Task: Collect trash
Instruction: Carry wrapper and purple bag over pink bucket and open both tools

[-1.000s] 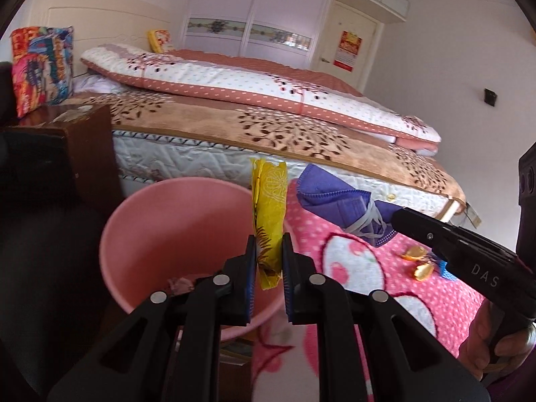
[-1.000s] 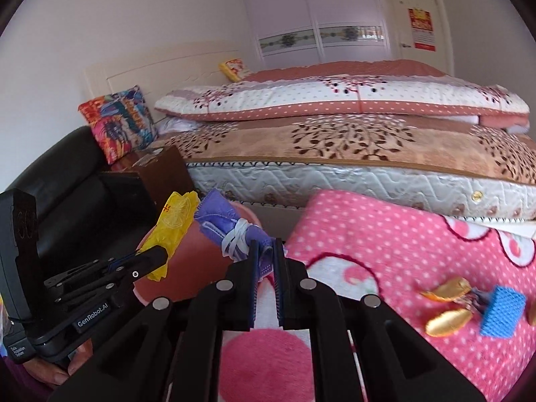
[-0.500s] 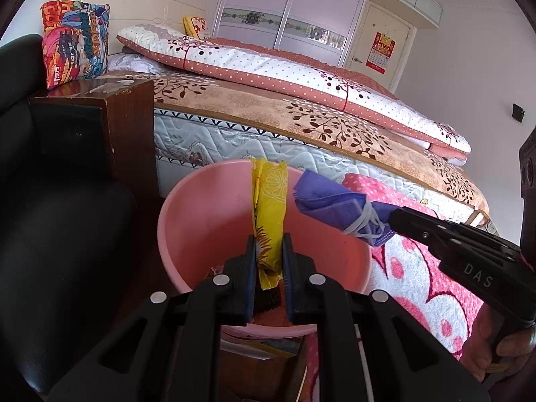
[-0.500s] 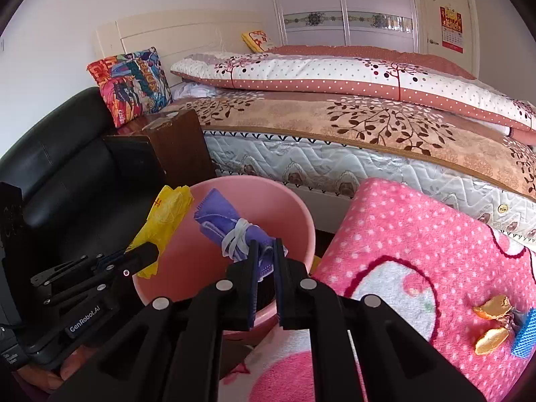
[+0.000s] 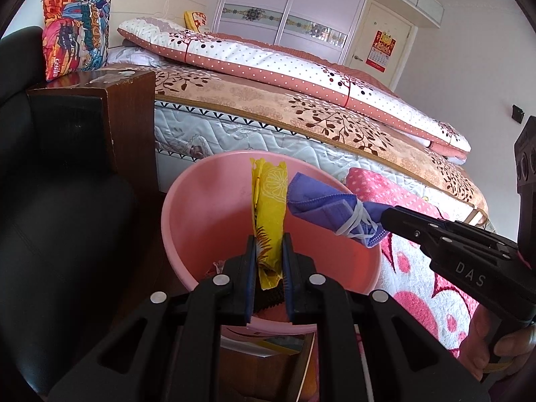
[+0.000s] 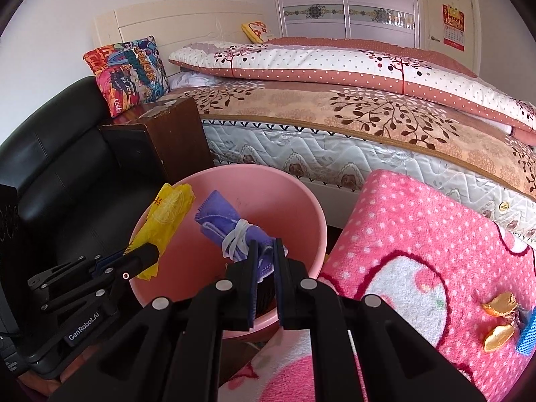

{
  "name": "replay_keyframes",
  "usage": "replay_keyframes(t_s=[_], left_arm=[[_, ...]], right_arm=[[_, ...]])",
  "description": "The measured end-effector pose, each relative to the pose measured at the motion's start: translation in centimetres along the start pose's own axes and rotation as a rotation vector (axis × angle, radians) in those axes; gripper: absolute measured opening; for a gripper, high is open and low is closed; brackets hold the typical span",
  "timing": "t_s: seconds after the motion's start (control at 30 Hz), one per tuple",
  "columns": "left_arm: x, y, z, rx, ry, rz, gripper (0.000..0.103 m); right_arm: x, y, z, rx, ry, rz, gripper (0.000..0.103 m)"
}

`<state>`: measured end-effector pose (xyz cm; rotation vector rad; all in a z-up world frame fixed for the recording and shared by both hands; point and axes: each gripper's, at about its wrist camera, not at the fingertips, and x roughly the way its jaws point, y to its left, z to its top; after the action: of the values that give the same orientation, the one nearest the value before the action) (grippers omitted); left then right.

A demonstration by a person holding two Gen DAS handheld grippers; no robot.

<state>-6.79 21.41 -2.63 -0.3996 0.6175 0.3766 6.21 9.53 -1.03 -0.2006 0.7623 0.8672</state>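
Note:
My left gripper (image 5: 268,244) is shut on a yellow wrapper (image 5: 269,207) and holds it upright over the pink bucket (image 5: 207,207). My right gripper (image 6: 265,249) is shut on a folded purple face mask (image 6: 227,224) with white ear loops, also held over the pink bucket (image 6: 294,197). The mask (image 5: 321,207) and the right gripper (image 5: 385,217) show from the side in the left wrist view. The wrapper (image 6: 167,214) and the left gripper (image 6: 150,254) show in the right wrist view. Some trash lies at the bucket's bottom.
A pink dotted blanket (image 6: 435,251) lies right of the bucket, with gold foil wrappers (image 6: 499,305) and a blue piece (image 6: 526,338) on it. A bed (image 6: 368,124) stands behind. A dark wooden nightstand (image 5: 100,117) and a black sofa (image 5: 50,234) stand to the left.
Both grippers have moved left from over the blanket to over the bucket, still holding the wrapper and the mask. The bucket now sits centred under both.

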Motion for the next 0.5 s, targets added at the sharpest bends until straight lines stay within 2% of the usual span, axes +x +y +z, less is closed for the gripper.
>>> replay_keyframes(t_s=[0.5], left_arm=[[-0.4, 0.1, 0.2, -0.004, -0.014, 0.000, 0.014]], right_arm=[[-0.3, 0.2, 1.0, -0.002, -0.026, -0.003, 0.008]])
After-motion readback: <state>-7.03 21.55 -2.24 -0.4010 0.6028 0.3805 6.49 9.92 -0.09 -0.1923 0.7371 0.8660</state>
